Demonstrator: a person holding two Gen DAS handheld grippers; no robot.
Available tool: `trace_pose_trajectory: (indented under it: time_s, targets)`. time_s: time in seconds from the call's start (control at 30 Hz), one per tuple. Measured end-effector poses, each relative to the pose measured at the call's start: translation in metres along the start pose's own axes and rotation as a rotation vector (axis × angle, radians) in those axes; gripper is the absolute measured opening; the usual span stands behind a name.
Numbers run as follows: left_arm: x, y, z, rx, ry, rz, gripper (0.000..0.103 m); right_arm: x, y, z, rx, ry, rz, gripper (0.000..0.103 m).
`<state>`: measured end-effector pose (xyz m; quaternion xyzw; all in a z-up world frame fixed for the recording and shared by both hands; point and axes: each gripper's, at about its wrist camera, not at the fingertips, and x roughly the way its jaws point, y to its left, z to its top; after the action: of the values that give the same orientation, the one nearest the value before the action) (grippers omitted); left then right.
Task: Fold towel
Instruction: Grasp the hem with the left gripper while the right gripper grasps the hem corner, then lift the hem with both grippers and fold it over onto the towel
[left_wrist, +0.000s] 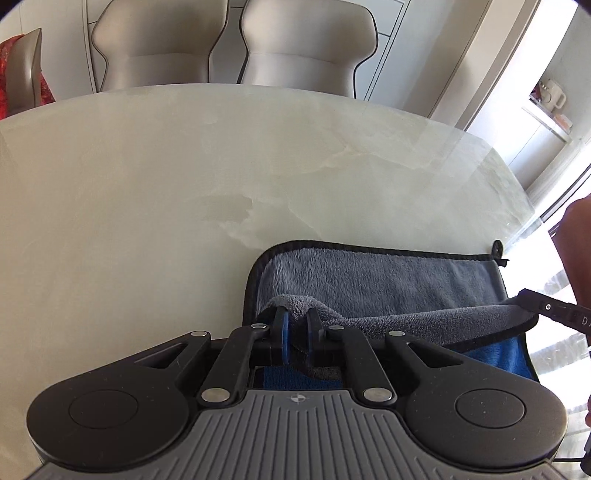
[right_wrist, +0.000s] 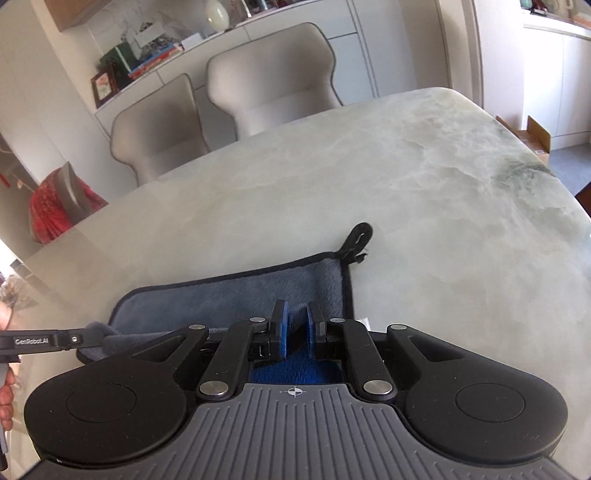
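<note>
The towel (left_wrist: 388, 280) lies on the pale marbled counter (left_wrist: 147, 221), on its near side and well short of the two grey chairs (left_wrist: 306, 48) at the far edge. A first fold looks to be under way rather than finished: the towel's far half lies flat, grey plush side up, with its black hanging loop (right_wrist: 360, 236) at the far right corner, while the near edge is lifted and carried over it, showing blue underneath. The left gripper (left_wrist: 297, 325) has its blue pads nearly together, pinching a bunched ridge of that raised edge at the towel's left side. The right gripper (right_wrist: 296, 328) is likewise nearly closed at the towel's right side; its own view shows a narrow gap between the pads, but the left camera shows the taut edge running into it, so it seems to be pinching cloth too. What remains, by my reading, is to lay the raised edge down on the far hem, let go, and make any further folds.
</note>
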<state>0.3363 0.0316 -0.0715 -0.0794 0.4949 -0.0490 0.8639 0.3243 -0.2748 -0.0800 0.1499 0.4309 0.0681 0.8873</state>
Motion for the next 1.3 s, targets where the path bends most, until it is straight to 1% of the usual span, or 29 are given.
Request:
trace_pose_trajectory:
  time_s: [0.07, 0.1, 0.17, 0.2, 0.23, 0.27, 0.33, 0.47, 0.57, 0.7, 0.83, 0.9, 0.93, 0.97, 1.0, 1.03, 1.07, 1.13, 1.2, 1.3]
  targets:
    - [0.003, 0.001, 0.003, -0.02, 0.002, -0.003, 0.015, 0.002, -0.005, 0.003, 0.029, -0.017, -0.017, 0.013]
    - [0.003, 0.003, 0.005, -0.036, -0.004, -0.004, 0.019, 0.002, -0.007, 0.005, 0.039, -0.026, -0.015, 0.013]
    - [-0.001, 0.008, 0.007, -0.056, -0.032, 0.015, 0.035, 0.0, -0.01, 0.008, 0.052, -0.047, -0.019, 0.014]
    - [-0.004, 0.01, 0.008, -0.064, -0.049, 0.027, 0.039, -0.003, -0.01, 0.008, 0.04, -0.057, -0.02, 0.014]
    - [-0.008, 0.013, 0.009, -0.074, -0.068, 0.038, 0.046, -0.006, -0.008, 0.007, 0.02, -0.066, -0.017, 0.016]
    - [-0.011, 0.017, 0.009, -0.081, -0.086, 0.05, 0.049, -0.008, -0.007, 0.005, -0.006, -0.07, -0.018, 0.022]
    - [-0.018, 0.024, 0.008, -0.091, -0.12, 0.075, 0.051, -0.008, -0.003, 0.002, -0.054, -0.064, -0.026, 0.032]
    - [-0.02, 0.029, 0.003, -0.075, -0.121, 0.047, 0.052, 0.004, 0.008, -0.006, -0.179, -0.02, -0.053, 0.033]
    - [-0.017, 0.021, -0.004, -0.026, -0.12, 0.027, 0.053, 0.013, 0.013, -0.008, -0.225, -0.014, -0.051, 0.033]
    - [-0.004, 0.007, -0.008, 0.033, -0.103, 0.017, 0.053, 0.022, 0.022, -0.006, -0.295, -0.004, -0.044, 0.033]
    - [0.003, -0.002, -0.009, 0.041, -0.091, 0.0, 0.053, 0.03, 0.03, -0.003, -0.366, -0.007, -0.053, 0.033]
    - [0.006, -0.003, -0.011, 0.047, -0.08, -0.012, 0.053, 0.035, 0.033, -0.001, -0.394, 0.008, -0.037, 0.033]
    - [0.009, -0.003, -0.014, 0.051, -0.073, -0.011, 0.054, 0.035, 0.035, -0.001, -0.408, 0.012, -0.024, 0.031]
    - [0.012, -0.002, -0.016, 0.054, -0.066, -0.008, 0.054, 0.036, 0.037, -0.001, -0.422, 0.017, -0.011, 0.027]
    - [0.016, -0.002, -0.019, 0.058, -0.059, -0.004, 0.054, 0.037, 0.039, -0.001, -0.436, 0.022, 0.001, 0.022]
    - [0.017, -0.001, -0.021, 0.059, -0.054, -0.002, 0.054, 0.037, 0.04, -0.001, -0.447, 0.026, 0.005, 0.014]
    - [0.018, 0.0, -0.024, 0.058, -0.051, 0.001, 0.054, 0.037, 0.041, -0.002, -0.457, 0.03, 0.007, 0.011]
    - [0.016, 0.003, -0.028, 0.063, -0.037, 0.013, 0.056, 0.033, 0.038, 0.002, -0.444, 0.001, -0.001, 0.007]
    - [0.012, 0.005, -0.033, 0.066, -0.031, 0.026, 0.057, 0.028, 0.032, 0.01, -0.404, -0.034, -0.005, 0.007]
    - [0.009, 0.007, -0.039, 0.071, -0.032, 0.047, 0.058, 0.028, 0.025, 0.024, -0.376, -0.057, -0.025, 0.006]
